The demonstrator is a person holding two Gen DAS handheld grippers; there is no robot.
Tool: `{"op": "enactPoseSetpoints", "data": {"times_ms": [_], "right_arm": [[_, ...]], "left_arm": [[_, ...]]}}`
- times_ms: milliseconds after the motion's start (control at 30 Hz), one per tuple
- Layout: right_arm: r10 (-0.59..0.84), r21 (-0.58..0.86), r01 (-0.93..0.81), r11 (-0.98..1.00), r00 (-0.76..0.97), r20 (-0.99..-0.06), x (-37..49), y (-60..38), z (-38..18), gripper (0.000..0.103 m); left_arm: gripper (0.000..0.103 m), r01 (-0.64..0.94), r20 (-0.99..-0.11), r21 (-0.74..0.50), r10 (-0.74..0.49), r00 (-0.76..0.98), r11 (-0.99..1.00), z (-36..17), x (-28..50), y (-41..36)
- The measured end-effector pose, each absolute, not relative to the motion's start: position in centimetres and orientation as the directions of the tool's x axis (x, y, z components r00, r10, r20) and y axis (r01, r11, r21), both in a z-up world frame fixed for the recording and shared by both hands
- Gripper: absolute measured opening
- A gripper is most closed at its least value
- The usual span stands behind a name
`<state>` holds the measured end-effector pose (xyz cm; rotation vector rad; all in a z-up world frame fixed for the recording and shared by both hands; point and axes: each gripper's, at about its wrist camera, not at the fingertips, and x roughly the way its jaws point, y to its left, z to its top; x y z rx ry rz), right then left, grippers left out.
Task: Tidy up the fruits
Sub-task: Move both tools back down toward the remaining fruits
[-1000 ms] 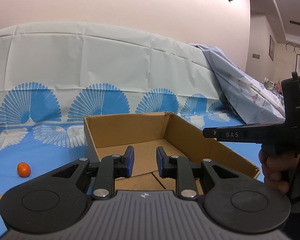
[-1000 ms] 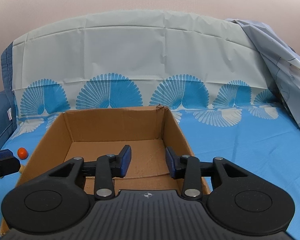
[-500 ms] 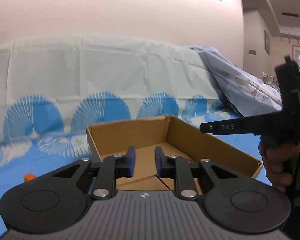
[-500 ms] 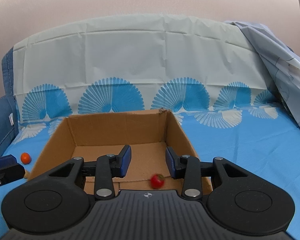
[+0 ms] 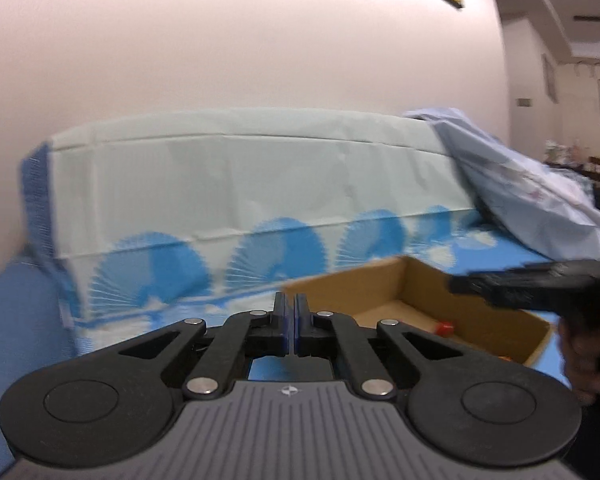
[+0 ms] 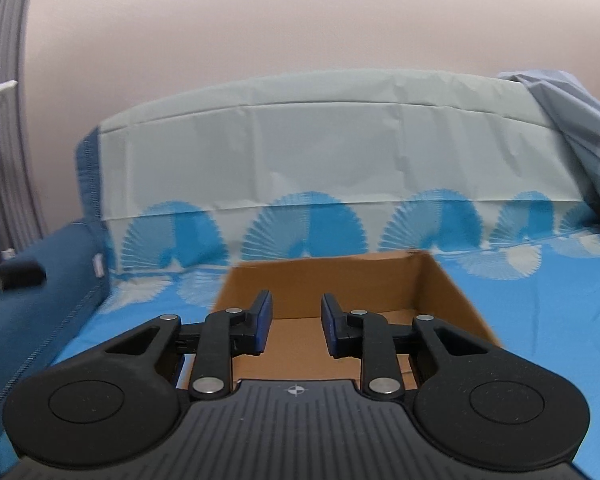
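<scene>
Two grippers over blue fan-print cloth [image 6: 540, 320] by a pink wall [image 5: 260, 40]: left gripper [image 5: 289, 322] jaws together, right gripper [image 6: 296, 322] jaws apart.

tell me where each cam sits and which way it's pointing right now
Left wrist: sits on the left gripper, jaws shut and empty, facing the covered sofa back; cardboard box to the right holds a red fruit; the right gripper and hand show at the right.
Right wrist: sits on the right gripper, jaws open, looking into the box.
Shared: box, sofa back.
</scene>
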<state>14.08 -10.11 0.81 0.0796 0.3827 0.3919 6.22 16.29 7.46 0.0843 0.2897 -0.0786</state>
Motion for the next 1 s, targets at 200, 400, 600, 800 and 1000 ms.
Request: {"op": "enactPoseSetpoints", "data": {"times_ms": [200, 400, 600, 800, 1000], "right_arm": [[0.472, 0.160, -0.445, 0.881, 0.807, -0.354, 12.3, -7.3, 0.8, 0.029], [0.540, 0.132, -0.535, 0.835, 0.746, -0.390, 10.6, -3.9, 0.2, 0.029], [0.587, 0.065, -0.633, 0.771, 0.667, -0.458, 9.7, 0.4, -1.4, 0.029], [0.572, 0.010, -0.707, 0.708, 0.564, -0.596, 9.3, 5.3, -4.3, 0.029], [0.427, -0.105, -0.709, 0.697, 0.528, -0.735, 10.2, 9.4, -8.1, 0.040]], "left_arm": [[0.006, -0.046, -0.402, -0.005, 0.040, 0.915, 0.999, 4.9, 5.3, 21.3], [0.010, -0.180, -0.374, -0.114, 0.126, 0.919, 0.977, 3.9, 3.0, 23.7], [0.015, -0.177, -0.417, -0.043, 0.144, 0.897, 0.983, 2.0, 3.2, 24.0], [0.022, -0.305, -0.525, -0.213, 0.154, 0.837, 0.928, -0.4, 4.7, 29.7], [0.022, -0.339, -0.635, -0.240, 0.117, 0.763, 0.910, -3.2, 6.8, 32.4]]}}
